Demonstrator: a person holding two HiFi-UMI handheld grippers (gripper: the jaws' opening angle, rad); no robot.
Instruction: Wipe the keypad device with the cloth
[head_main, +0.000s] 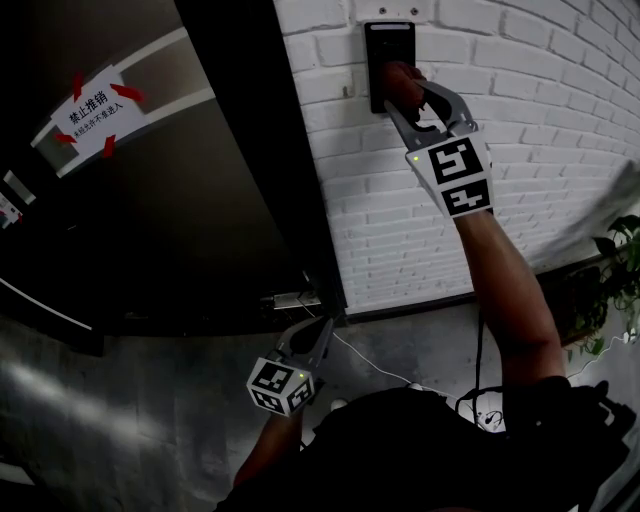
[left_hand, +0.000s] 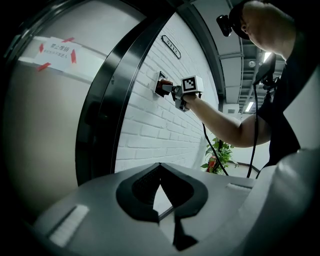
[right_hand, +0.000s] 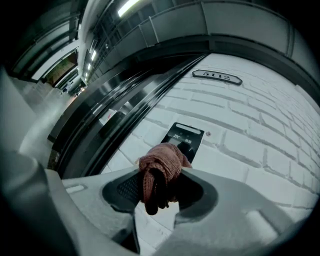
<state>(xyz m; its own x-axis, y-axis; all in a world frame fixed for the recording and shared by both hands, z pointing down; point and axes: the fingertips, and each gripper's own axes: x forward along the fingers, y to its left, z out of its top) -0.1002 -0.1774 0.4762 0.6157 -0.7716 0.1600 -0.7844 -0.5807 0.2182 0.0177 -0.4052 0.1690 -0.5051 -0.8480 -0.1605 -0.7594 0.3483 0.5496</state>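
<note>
Head view: right claw up at the keypad device on the brick wall, cloth against its lower part; left claw low, well apart. Left gripper view: closed together, empty. Right gripper view: clamped on cloth; device straight ahead, long axis upright.

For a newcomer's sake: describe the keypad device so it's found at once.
Start at the white brick wall right of the dark door. The keypad device is the only black upright panel on the bricks, below a small number plate.
</note>
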